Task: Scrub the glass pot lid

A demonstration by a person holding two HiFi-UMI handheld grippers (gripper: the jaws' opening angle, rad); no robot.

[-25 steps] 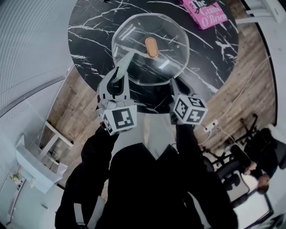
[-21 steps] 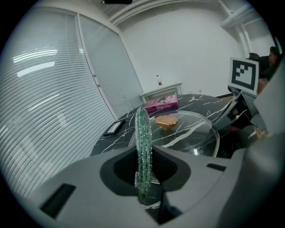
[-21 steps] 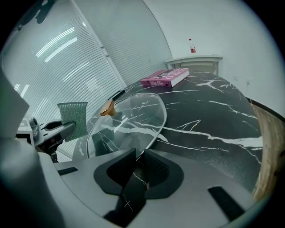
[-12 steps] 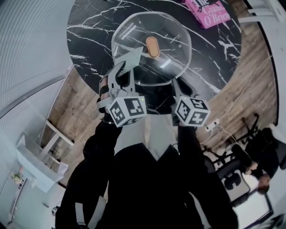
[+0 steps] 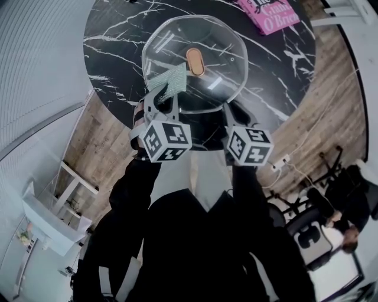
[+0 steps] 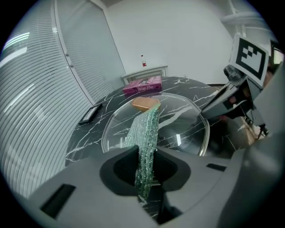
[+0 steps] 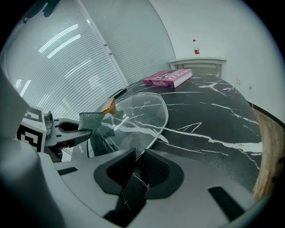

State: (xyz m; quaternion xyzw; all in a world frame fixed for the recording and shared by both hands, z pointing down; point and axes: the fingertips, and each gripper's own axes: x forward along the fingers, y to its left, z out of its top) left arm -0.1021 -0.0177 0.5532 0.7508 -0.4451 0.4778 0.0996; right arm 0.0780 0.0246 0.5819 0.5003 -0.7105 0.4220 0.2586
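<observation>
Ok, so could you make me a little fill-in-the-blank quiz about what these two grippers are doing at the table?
1. The left gripper is shut on a ___ scrubbing cloth.
2. The right gripper clamps the ___ of the glass pot lid.
3. The book at the table's far side is ___.
4. Under the lid is a ___ marble table.

Missing words: green; rim; pink; black.

White-veined black marble counter (image 5: 112, 41) spreads ahead of the left tongs (image 6: 144, 176) and right tongs (image 7: 136, 171), over wood-plank floor (image 5: 322, 100). Left of the left tongs run white slatted blinds (image 6: 35, 98) (streaked with reflected strip light); far beyond stand a white wall (image 6: 178, 35) and low white sideboard (image 6: 144, 71).
</observation>
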